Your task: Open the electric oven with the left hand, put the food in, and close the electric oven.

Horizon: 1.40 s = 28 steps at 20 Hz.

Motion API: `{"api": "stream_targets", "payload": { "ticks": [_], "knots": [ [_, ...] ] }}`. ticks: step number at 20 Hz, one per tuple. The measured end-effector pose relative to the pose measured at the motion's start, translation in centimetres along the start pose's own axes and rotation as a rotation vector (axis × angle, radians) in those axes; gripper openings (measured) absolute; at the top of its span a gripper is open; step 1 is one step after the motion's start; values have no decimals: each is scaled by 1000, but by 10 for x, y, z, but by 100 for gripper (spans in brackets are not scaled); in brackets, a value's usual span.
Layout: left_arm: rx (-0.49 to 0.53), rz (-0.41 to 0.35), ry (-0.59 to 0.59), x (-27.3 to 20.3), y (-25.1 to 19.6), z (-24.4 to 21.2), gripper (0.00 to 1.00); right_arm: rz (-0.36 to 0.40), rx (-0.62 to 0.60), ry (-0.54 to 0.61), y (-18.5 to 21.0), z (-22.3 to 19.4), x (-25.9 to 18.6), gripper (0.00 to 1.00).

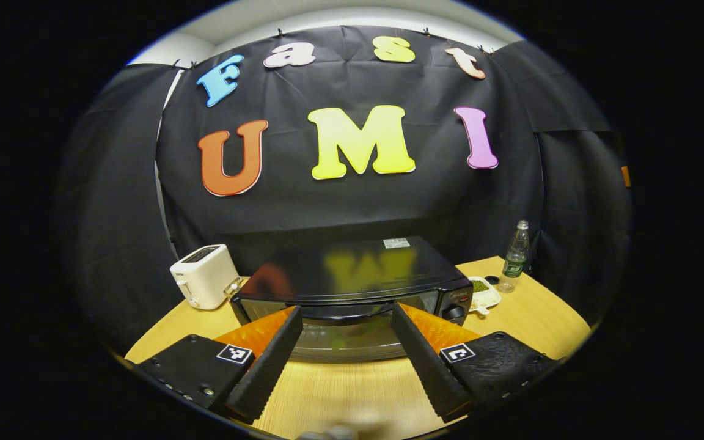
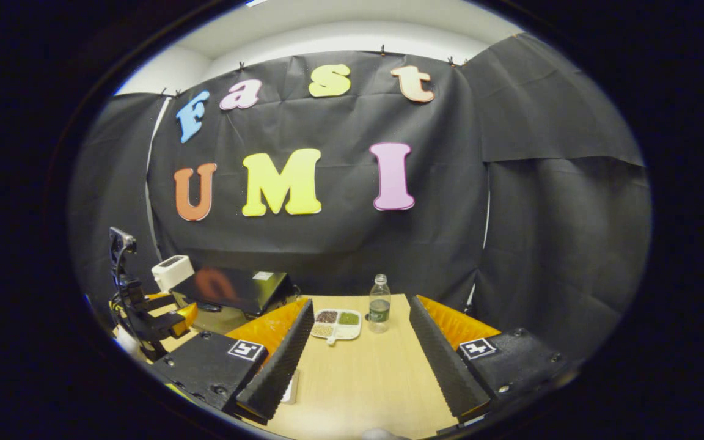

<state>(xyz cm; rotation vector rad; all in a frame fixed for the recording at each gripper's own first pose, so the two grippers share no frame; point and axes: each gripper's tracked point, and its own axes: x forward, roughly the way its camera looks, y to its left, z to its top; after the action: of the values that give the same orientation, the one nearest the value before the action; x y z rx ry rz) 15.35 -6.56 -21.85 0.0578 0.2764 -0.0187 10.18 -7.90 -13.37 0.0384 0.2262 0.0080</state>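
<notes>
The black electric oven (image 1: 352, 275) stands on the wooden table (image 1: 352, 391) with its glass door shut and a dark handle (image 1: 343, 313) across the door's top. My left gripper (image 1: 346, 308) is open just in front of that handle, one finger on each side, holding nothing. The food sits in a white divided tray (image 2: 337, 324) to the right of the oven (image 2: 236, 290). My right gripper (image 2: 362, 302) hangs open above the table, short of the tray and empty. The left gripper (image 2: 175, 315) also shows at the far left of the right gripper view, facing the oven.
A white toaster (image 1: 204, 276) stands left of the oven. A plastic bottle (image 2: 379, 311) stands upright just right of the tray, near the table's back edge. The tray (image 1: 483, 293) lies close to the oven's knob side. Black cloth walls close in behind the table.
</notes>
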Motion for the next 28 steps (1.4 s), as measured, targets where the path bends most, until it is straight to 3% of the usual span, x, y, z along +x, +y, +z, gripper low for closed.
{"api": "stream_targets", "payload": {
  "ticks": [4, 5, 6, 17, 18, 19, 21, 22, 28],
  "knots": [
    [-7, 21, -47, -46, 4, 35, 96, 25, 0, -41, 7, 20, -8, 91],
    [-16, 20, -59, -58, 3, 46, 96, 23, -7, -49, 8, 24, -9, 100],
    [-31, 16, -75, -68, 2, 56, 96, 27, -16, -60, 10, 30, -12, 90],
    [-85, 49, -219, -151, 35, 151, 96, 57, -37, -146, 47, 77, -45, 90],
    [-80, 56, -235, -155, 39, 157, 100, 55, -38, -150, 49, 79, -48, 90],
    [-76, 59, -247, -158, 42, 163, 96, 53, -38, -152, 51, 81, -50, 90],
    [-77, 53, -255, -165, 44, 169, 100, 47, -38, -151, 53, 83, -53, 90],
    [-79, 55, -257, -168, 47, 170, 95, 41, -36, -151, 52, 84, -55, 90],
    [-72, 36, -279, -180, 47, 179, 95, 22, -24, -169, 54, 93, -68, 90]
  ]
}}
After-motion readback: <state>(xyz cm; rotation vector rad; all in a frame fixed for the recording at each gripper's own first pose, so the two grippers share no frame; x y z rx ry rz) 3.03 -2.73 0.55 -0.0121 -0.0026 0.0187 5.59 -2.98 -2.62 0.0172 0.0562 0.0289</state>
